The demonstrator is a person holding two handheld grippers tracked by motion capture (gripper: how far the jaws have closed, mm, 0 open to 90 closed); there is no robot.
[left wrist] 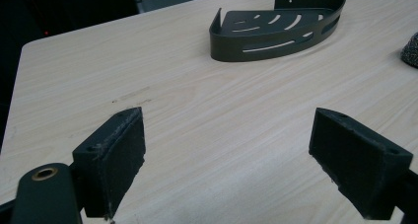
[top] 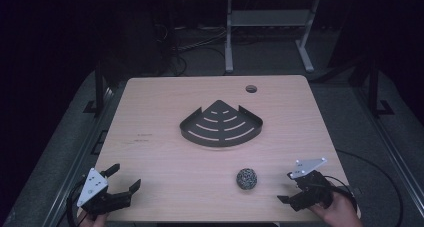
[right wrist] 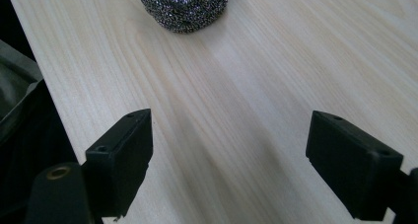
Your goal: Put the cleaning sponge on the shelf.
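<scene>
1. The right gripper point(top: 292, 188) has its jaws spread, holding nothing, near the table's point(top: 165, 157) near right corner.
2. The steel scrubber point(top: 246, 178) lies just left of it.
3. The left gripper point(top: 125, 177) is spread too, at the near left corner.

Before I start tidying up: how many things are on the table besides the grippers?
2. A dark corner basket sits mid-table, towards the far side. A steel scrubber ball lies nearer the front edge, just left of the right gripper. Nothing looks hidden.

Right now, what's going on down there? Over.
Left gripper open, empty, near table edge. Right gripper open, facing scrubber, not touching. Rack beyond, empty. Nothing between.
</scene>
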